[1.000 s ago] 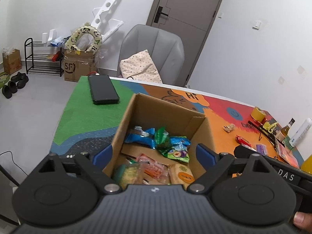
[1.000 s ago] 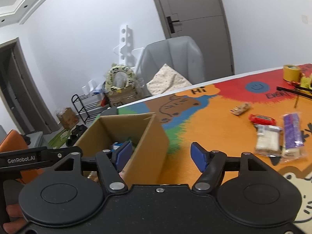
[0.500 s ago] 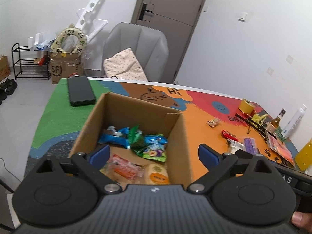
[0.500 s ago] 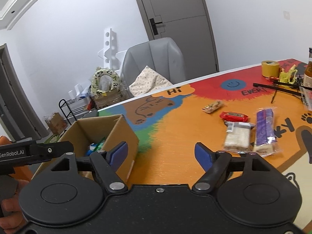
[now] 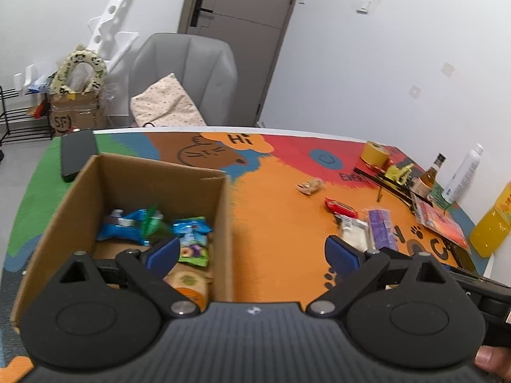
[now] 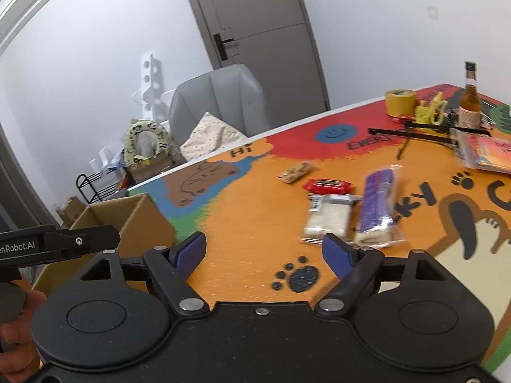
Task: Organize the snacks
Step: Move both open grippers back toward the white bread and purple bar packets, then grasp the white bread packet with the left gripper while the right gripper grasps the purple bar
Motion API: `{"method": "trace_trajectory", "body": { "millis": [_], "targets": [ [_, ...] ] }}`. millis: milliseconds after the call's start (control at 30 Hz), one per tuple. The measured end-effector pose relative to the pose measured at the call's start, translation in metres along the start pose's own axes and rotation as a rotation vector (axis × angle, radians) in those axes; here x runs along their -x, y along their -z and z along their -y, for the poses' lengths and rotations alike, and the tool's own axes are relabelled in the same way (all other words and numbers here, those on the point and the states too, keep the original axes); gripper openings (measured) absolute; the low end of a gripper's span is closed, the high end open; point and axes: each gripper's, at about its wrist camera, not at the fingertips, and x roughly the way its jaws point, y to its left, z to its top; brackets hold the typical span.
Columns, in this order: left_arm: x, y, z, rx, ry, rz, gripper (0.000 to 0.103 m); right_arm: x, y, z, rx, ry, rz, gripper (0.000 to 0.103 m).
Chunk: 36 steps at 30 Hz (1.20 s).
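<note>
An open cardboard box stands on the colourful table and holds several snack packets. Loose on the orange area lie a white wafer pack, a purple bar, a red packet and a small tan snack. My left gripper is open and empty, straddling the box's right wall. My right gripper hovers over the orange surface just short of the wafer pack, its jaws opening with nothing between them.
A black phone lies left of the box's far side. At the table's right end stand a yellow tape roll, a brown bottle, a white bottle, an orange juice bottle and a pink booklet. A grey chair is behind.
Both grippers have swung right, from over the box towards the loose snacks, which now sit closer in both views. The right gripper's jaws have spread wider.
</note>
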Motion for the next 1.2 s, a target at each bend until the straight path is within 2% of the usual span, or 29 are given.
{"method": "trace_trajectory", "body": {
  "millis": [67,167,233,467,867,967,1200],
  "targets": [
    [-0.004,0.001,0.007,-0.009,-0.001,-0.004,0.097,0.001,0.001,0.007,-0.009,0.010,0.000,0.082],
    [-0.012,0.002,0.018,-0.021,-0.003,-0.015,0.097,0.003,0.001,0.019,-0.028,0.023,0.005,0.089],
    [-0.017,0.002,0.025,-0.024,0.003,-0.024,0.097,0.005,0.000,0.027,-0.036,0.045,0.016,0.103],
    [-0.034,0.001,0.047,-0.044,0.013,-0.034,0.101,0.005,0.002,0.057,-0.082,0.094,0.018,0.103],
    [-0.073,0.005,0.095,-0.091,0.054,-0.074,0.101,-0.007,0.005,0.094,-0.146,0.098,0.011,0.103],
    [-0.085,0.005,0.104,-0.101,0.061,-0.077,0.101,-0.012,0.003,0.099,-0.154,0.095,0.010,0.099],
    [-0.113,0.003,0.114,-0.087,0.072,-0.104,0.099,-0.033,-0.001,0.111,-0.191,0.080,-0.008,0.077]
  ]
}}
